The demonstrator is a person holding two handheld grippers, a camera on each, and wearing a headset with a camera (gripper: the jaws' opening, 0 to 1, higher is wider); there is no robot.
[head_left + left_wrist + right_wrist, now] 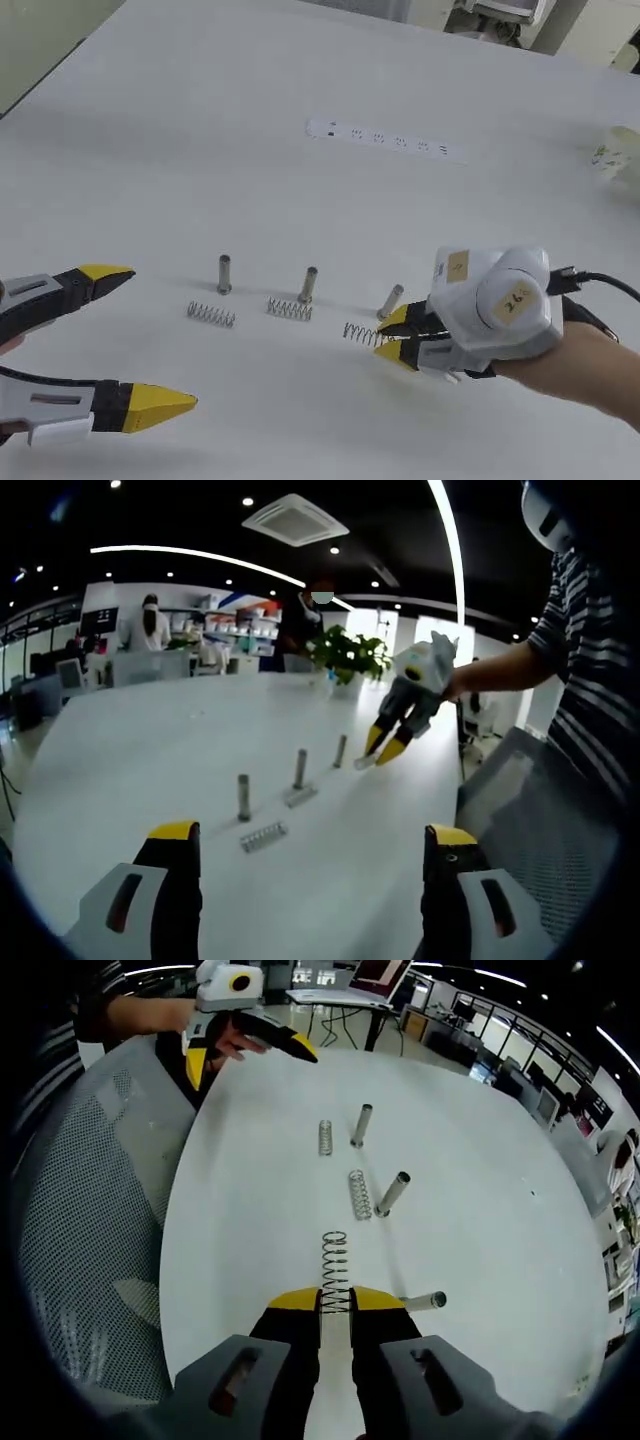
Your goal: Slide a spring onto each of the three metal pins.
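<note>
Springs [210, 314]: three; pins [224, 274]: three.

bright, even overhead light | soft shadows | fisheye edges warped

It looked like an open-plan office, perhaps partly a lab. A long white table [200, 150] carried a power strip [385, 140], and a mesh chair [90, 1210] stood at its edge. Overhead ran light strips [200, 555] and a ceiling vent [295, 520], with a screen [100, 620], a laptop [370, 980], a plant [350, 655] and a standing person [150, 625] behind.
</note>
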